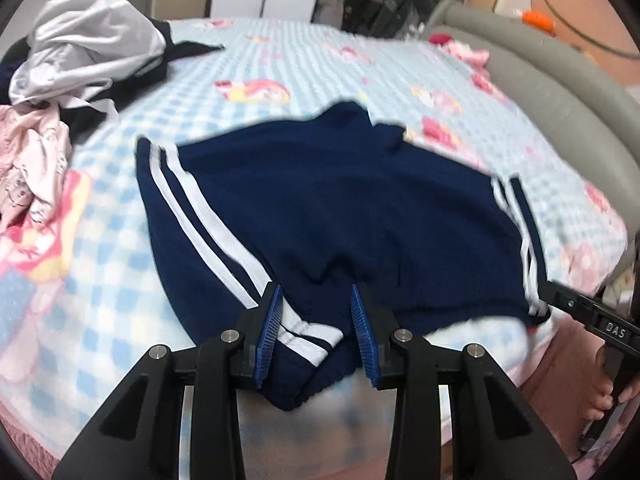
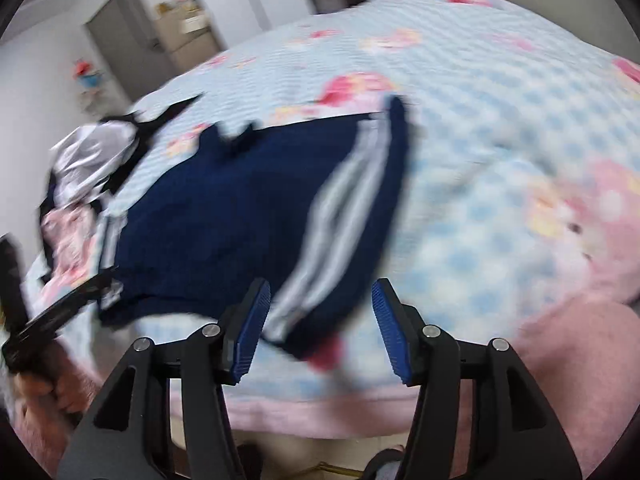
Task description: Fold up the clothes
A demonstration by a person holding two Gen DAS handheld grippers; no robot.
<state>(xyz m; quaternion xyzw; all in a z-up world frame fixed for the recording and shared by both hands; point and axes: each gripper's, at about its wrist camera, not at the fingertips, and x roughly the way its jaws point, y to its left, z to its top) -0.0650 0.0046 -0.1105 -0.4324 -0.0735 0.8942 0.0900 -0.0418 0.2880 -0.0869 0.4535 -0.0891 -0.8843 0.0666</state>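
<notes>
Spread across the near part of a blue-checked blanket (image 1: 320, 60), navy shorts (image 1: 340, 208) with white side stripes, waistband at the near edge. Plenty of bare blanket far and right; heaped clothes (image 1: 80, 64) crowding the far left. Left gripper (image 1: 316, 328) jaws parted around the shorts' near-left waistband corner, not pinching. Right gripper (image 2: 320, 328) jaws spread wide around the near-right striped corner; blurred.

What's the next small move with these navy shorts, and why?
Probably close both grippers: the left gripper and right gripper each straddle a waistband corner of the shorts with jaws open, so neither corner is gripped yet.
</notes>
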